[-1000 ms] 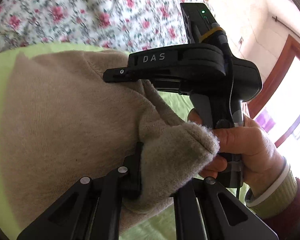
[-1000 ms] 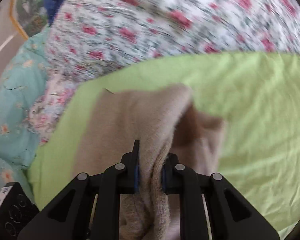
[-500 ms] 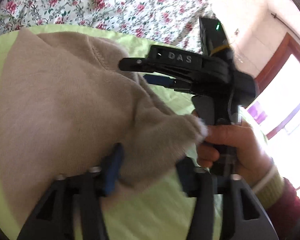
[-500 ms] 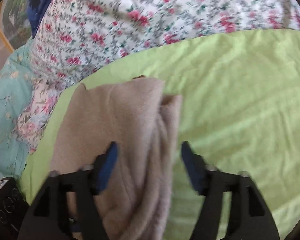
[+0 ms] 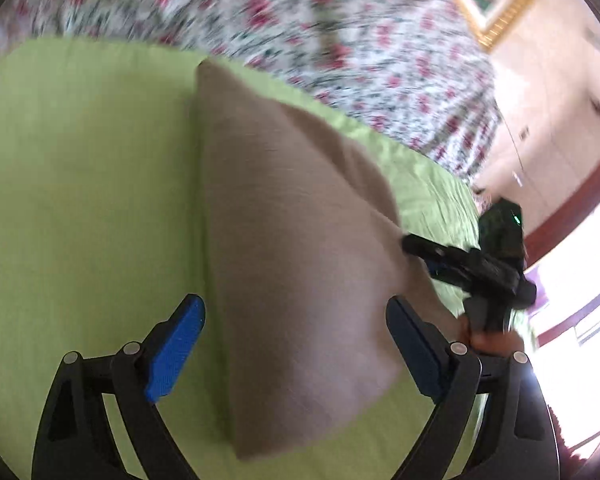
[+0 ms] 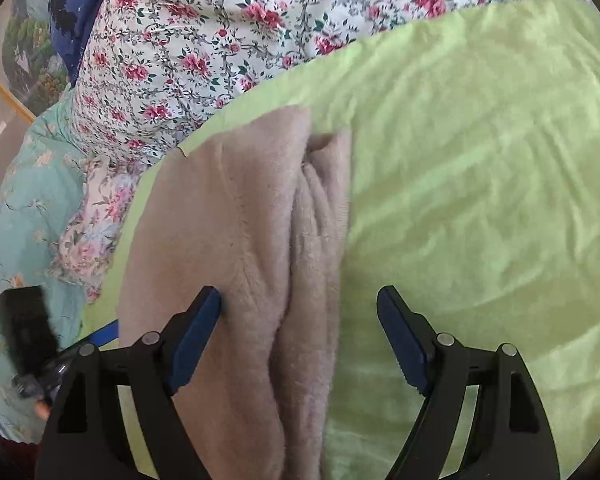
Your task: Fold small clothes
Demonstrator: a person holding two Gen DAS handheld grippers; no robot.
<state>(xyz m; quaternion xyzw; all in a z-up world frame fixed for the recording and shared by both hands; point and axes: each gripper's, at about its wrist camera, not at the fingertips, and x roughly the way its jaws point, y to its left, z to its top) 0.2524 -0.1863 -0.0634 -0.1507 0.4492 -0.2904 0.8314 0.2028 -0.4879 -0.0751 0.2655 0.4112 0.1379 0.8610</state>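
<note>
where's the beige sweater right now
The beige sweater lies folded on the green sheet, in front of the floral quilt, beneath both open grippers.

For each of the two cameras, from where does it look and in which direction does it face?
Left wrist: sits on the left gripper, looks along its open fingers at the beige garment on the green sheet; the right gripper shows too.
Right wrist: sits on the right gripper, open, over the garment's folded edge.
Shared: garment, sheet, floral quilt.
</note>
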